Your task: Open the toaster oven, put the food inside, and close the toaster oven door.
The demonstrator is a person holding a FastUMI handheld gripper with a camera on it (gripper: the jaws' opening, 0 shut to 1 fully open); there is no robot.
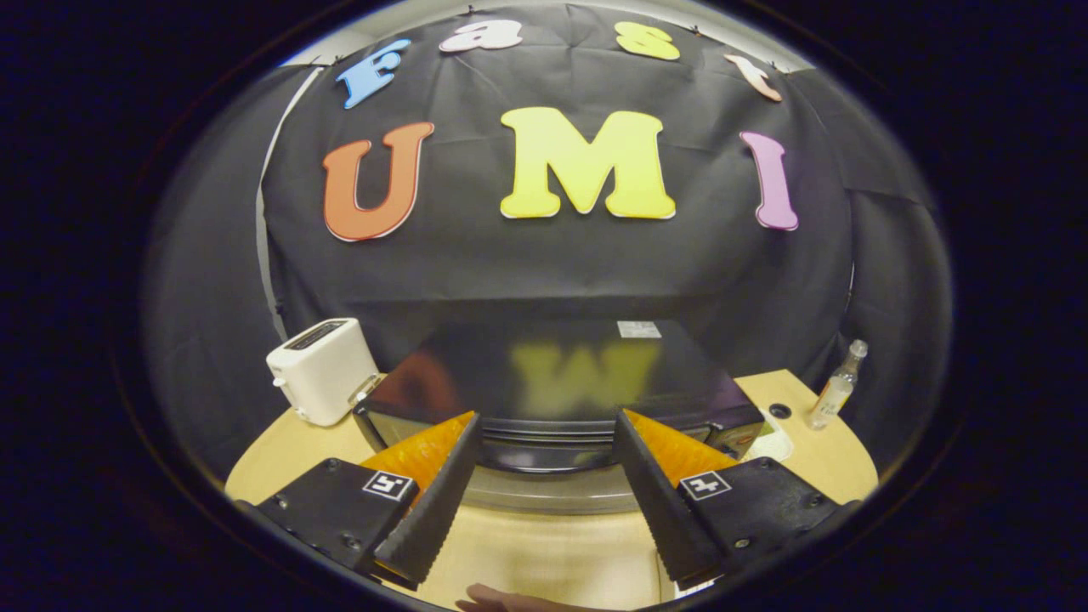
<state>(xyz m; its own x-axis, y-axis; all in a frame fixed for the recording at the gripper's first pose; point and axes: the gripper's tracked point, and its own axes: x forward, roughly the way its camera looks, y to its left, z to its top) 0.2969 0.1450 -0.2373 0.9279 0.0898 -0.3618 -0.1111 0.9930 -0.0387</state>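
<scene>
Gripper view puts us just above and in front of the toaster oven (552, 374), a dark box with a glossy top that sits squarely on the table (544, 552) against the booth's black wall; we judge the door to be closed, since the curved front edge and what looks like a handle bar (544, 455) run unbroken between our fingers. The gripper (544, 425) holds its fingers well apart and clamped on nothing, one to each side of that handle, which we read as lining up to hook or grip it and pull the door down. We cannot find the food from here. A white toaster (321, 370) stands close by the oven's left corner, and a small clear bottle (837, 387) stands well apart on the right, near the table's edge. The bare table in front of the oven leaves room for the door to swing down; a fingertip of a hand (510, 602) rests at the near edge, below the fingers
</scene>
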